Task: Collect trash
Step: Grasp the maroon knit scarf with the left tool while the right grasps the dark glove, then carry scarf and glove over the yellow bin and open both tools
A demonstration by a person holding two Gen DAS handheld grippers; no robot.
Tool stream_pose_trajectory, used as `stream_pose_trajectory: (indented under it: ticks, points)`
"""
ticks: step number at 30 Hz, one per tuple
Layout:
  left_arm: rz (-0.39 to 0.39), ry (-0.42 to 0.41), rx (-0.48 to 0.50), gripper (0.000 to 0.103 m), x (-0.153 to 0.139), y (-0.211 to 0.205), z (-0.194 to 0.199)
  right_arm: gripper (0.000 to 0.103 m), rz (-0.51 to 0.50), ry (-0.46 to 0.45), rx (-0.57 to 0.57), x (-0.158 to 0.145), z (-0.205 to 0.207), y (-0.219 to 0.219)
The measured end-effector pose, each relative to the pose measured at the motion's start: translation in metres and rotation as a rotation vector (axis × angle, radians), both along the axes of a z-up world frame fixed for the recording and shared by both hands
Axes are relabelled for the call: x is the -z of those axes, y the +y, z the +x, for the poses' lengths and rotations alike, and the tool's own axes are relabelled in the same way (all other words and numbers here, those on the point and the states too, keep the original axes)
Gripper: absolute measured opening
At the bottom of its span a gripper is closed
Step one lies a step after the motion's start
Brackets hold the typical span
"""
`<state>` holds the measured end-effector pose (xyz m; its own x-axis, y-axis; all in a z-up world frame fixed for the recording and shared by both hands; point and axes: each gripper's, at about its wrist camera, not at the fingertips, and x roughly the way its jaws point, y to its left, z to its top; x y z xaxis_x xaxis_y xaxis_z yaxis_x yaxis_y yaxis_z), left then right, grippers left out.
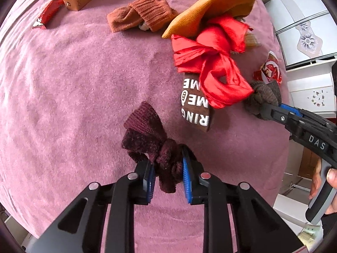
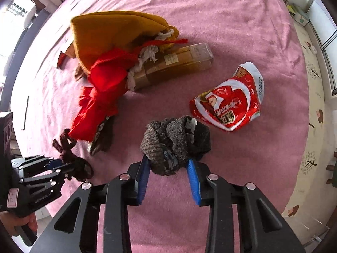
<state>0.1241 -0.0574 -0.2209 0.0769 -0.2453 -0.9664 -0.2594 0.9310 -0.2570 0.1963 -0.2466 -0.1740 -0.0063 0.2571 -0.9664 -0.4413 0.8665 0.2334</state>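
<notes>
Underneath, a pink plush blanket [image 1: 73, 80] spreads beside white cabinets [image 1: 303, 21].

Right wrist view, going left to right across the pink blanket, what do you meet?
Left gripper holding the maroon sock → red cloth → grey sock in the right gripper → red snack wrapper.

You've got a fuzzy pink blanket [image 2: 210, 10] under everything, a floppy mustard-yellow knit cloth [image 2: 109, 31] up top with a knotted shiny red scarf [image 1: 212, 63] beside it, plus a rust-orange ribbed sock [image 1: 143, 14] nearby.
</notes>
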Motion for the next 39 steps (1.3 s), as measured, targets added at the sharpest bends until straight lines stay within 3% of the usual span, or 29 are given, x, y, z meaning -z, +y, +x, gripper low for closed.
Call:
stream_pose_trajectory:
  ticks: [12, 18, 28, 39]
  points:
    - [0.013, -0.06, 0.095, 0.022, -0.054, -0.032, -0.019, 0.033, 0.065, 0.007, -0.015, -0.04, -0.045, -0.042]
    - [0.009, -0.08, 0.17, 0.022, -0.077, -0.071, -0.03, 0.033, 0.088, -0.014, 0.018, -0.063, -0.062, -0.07]
    - [-0.025, -0.094, 0.335, 0.022, -0.101, -0.149, -0.032, 0.033, 0.116, -0.038, 0.14, -0.089, -0.086, -0.145]
    - [-0.061, -0.106, 0.564, 0.022, -0.113, -0.249, -0.025, 0.033, 0.092, -0.042, 0.343, -0.093, -0.122, -0.252]
